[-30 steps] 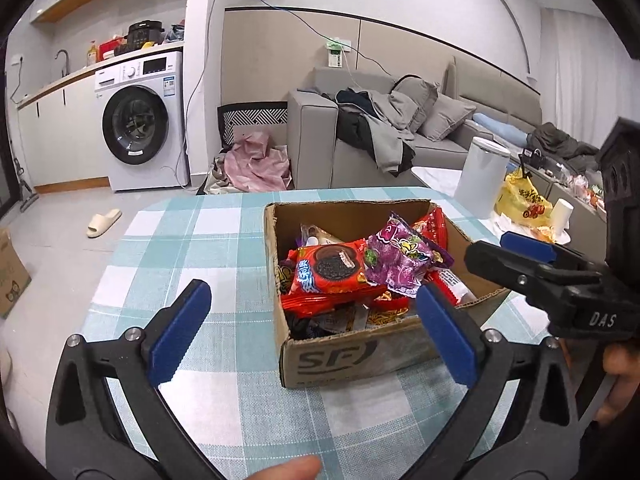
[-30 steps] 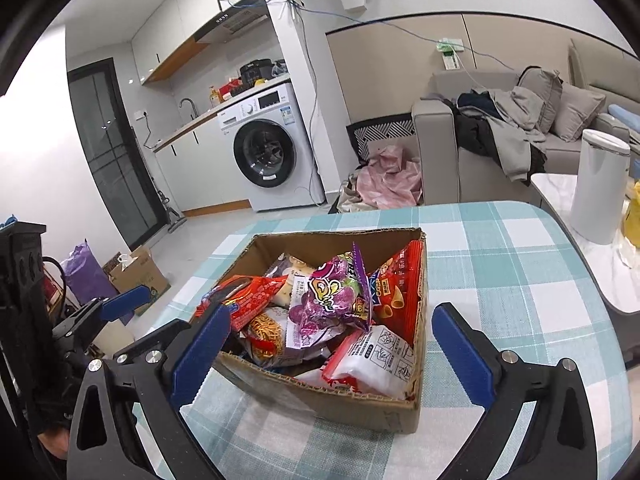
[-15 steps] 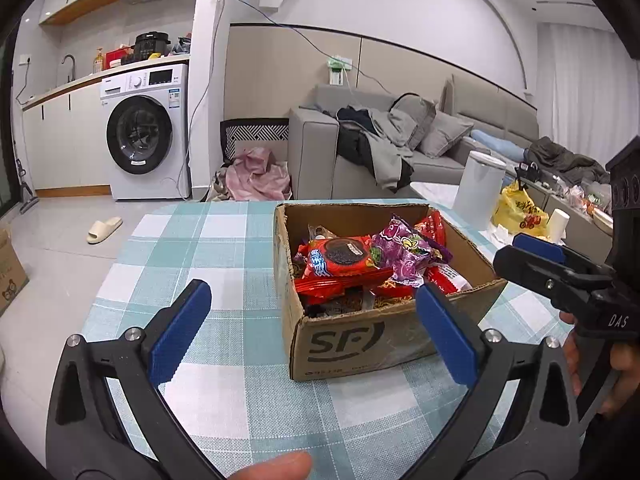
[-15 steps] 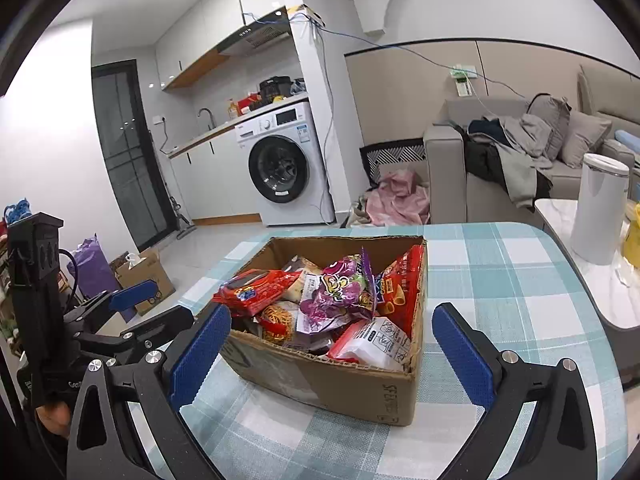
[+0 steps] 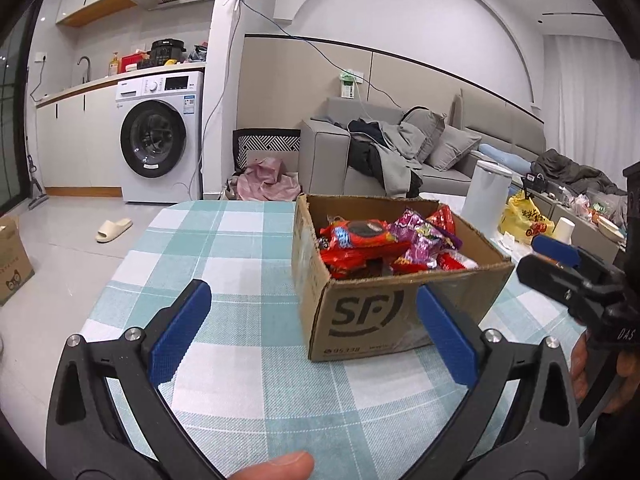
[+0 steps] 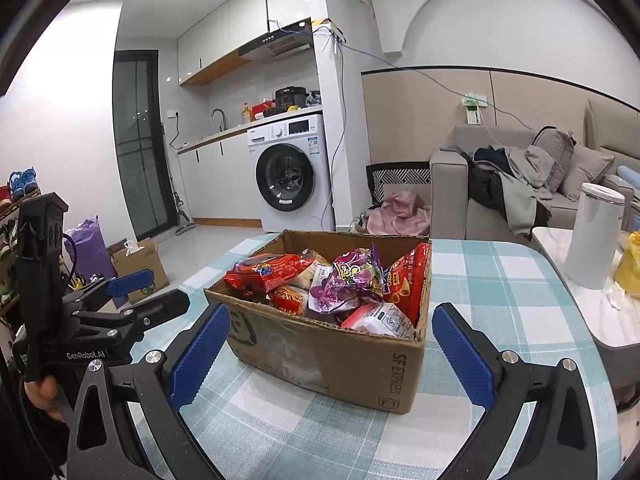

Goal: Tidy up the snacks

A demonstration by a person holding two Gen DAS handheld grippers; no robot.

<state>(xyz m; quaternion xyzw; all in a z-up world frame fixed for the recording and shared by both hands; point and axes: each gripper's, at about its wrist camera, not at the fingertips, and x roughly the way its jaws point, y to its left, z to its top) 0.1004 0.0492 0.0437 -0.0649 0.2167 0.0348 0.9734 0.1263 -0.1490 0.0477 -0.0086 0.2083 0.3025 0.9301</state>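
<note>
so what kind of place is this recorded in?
Looks like a small home, an open kitchen and living room in one. A washing machine sits under the kitchen counter, a grey sofa is piled with clothes, and the cardboard box of snacks sits on a checked tablecloth.

The brown corrugated cardboard box (image 5: 384,312) looks matt. The glossy foil snack packets (image 6: 348,280) crinkle; the teal checked tablecloth (image 5: 224,248) is woven.

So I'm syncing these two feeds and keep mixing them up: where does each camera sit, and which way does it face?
Left wrist: on the left gripper, jaws open, facing the cardboard box from its SF-logo side; a fingertip and the right gripper show.
Right wrist: on the right gripper, jaws open, facing the box's corner; the left gripper shows.
Shared: box, washing machine, sofa.
</note>
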